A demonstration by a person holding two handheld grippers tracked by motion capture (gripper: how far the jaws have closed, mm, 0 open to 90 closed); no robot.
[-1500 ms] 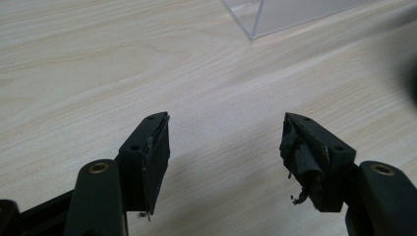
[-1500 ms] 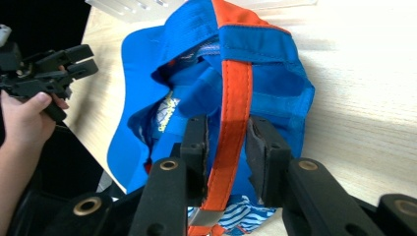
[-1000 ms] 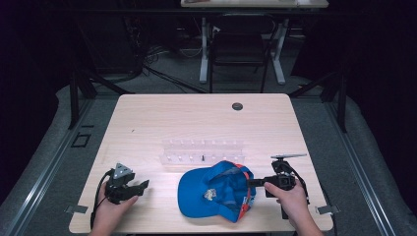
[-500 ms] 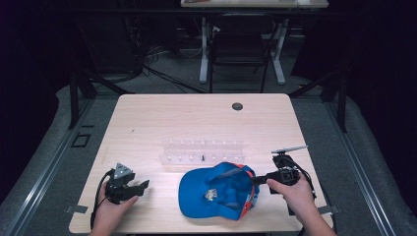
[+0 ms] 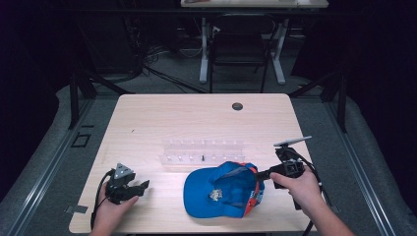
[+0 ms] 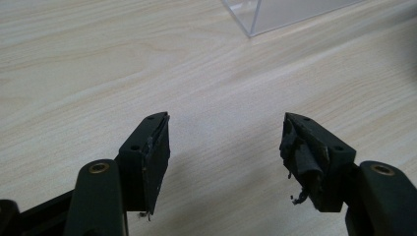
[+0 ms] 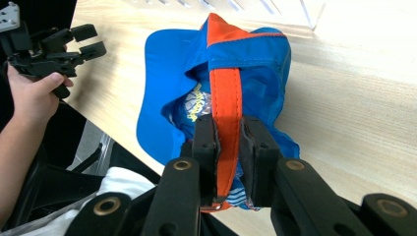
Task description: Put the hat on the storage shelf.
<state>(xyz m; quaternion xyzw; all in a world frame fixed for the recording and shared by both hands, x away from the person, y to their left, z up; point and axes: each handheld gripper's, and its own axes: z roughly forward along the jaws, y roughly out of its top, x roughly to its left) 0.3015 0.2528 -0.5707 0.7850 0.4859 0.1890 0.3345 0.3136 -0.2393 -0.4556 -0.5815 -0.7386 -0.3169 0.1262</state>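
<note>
Right gripper view gives you the clearest read: the blue cap (image 7: 216, 88) is soft cloth, light and floppy, so it will sag and fold wherever it isn't supported, and only the brim looks stiff enough to keep its shape. You have taken it by the orange strap (image 7: 225, 105) at the back opening, a sensible place, since that band is doubled and stitched and should not slip out as easily as the thin crown fabric. Your right gripper (image 7: 229, 147) has its fingers (image 7: 205, 142) pressed nearly together on that strap, with only the band's thickness between them. In the high view the cap (image 5: 221, 189) lies upside down on the worktop (image 5: 196, 123), just in front of the clear plastic rack (image 5: 201, 152), its strap end raised toward your right gripper (image 5: 263, 173). Expect the crown to hang and swing if you lift further. Well to the left of the cap, your left gripper (image 5: 140, 187) sits low over the worktop with its fingers (image 6: 152, 157) spread wide apart, holding nothing and touching nothing but air above the wood.
</note>
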